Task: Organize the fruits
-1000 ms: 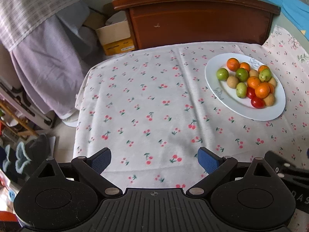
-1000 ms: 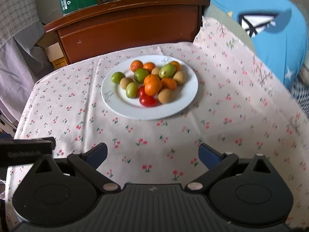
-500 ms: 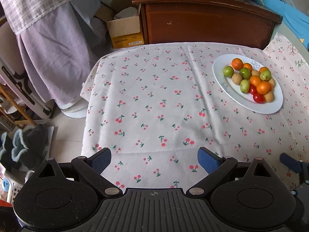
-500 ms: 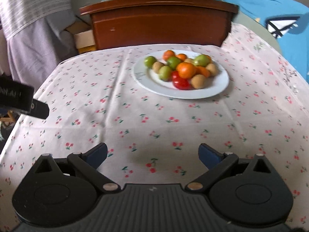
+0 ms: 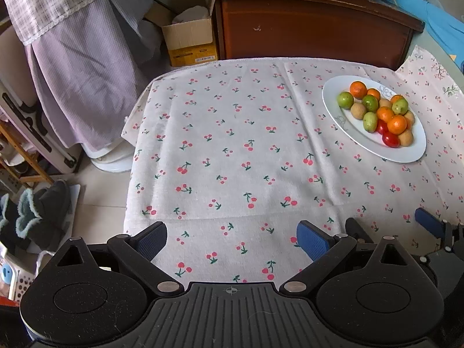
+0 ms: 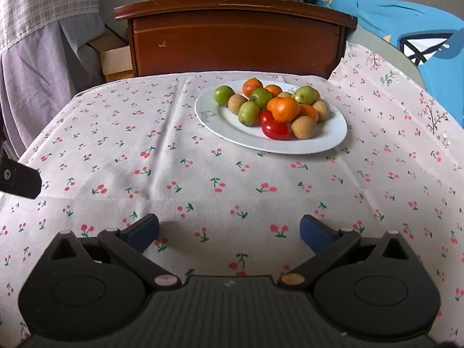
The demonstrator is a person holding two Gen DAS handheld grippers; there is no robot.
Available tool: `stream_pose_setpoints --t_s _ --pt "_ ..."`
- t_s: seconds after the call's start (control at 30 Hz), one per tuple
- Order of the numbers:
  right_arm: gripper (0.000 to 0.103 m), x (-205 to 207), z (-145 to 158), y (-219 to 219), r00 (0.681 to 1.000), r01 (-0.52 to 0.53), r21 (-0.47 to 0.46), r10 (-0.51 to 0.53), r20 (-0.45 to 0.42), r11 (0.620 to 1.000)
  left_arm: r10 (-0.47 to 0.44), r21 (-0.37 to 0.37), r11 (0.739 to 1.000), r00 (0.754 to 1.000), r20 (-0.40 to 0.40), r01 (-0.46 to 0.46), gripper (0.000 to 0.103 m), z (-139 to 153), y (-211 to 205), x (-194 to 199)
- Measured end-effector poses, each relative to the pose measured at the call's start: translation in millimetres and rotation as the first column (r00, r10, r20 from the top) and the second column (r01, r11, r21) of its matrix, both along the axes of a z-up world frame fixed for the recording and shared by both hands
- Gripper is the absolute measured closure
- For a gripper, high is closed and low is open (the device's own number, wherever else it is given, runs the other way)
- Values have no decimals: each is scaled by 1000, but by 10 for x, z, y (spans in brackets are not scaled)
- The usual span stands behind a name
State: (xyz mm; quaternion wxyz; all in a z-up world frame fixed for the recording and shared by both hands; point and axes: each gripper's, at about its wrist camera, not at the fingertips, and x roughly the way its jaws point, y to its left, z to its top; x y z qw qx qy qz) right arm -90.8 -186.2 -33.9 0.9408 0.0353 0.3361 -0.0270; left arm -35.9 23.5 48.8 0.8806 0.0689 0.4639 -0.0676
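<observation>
Together: orange, green, tan, red fruits (image 6: 282, 110) heaped.

We see a glossy white ceramic-looking plate (image 6: 324, 142) on a matt woven cherry-print tablecloth (image 6: 203, 168), before a varnished wooden cabinet (image 6: 235, 46) and a cardboard box (image 5: 188, 40).

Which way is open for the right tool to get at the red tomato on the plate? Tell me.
Probably straight ahead: the right tool is open, only bare tablecloth lies before the plate, and the red tomato sits at the pile's near edge, uncovered.
</observation>
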Motion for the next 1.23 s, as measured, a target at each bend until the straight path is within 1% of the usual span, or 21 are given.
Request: stream_pose_setpoints --t_s 0.17,0.47,0.87,1.23 --pt "1 71 -9 2 1000 -26 3 26 5 1000 2 7 1000 1000 -6 -2 6 -38 -3 19" --pt "1 69 -13 8 1000 -27 3 27 9 1000 21 19 1000 999 -31 -20 6 -157 16 93" --pt "1 65 -12 7 1000 -27 3 27 10 1000 25 43 999 998 -66 -22 6 -372 -37 211" --pt "1 64 -14 4 1000 -27 4 27 10 1000 18 40 999 999 -48 -16 6 -466 -109 291"
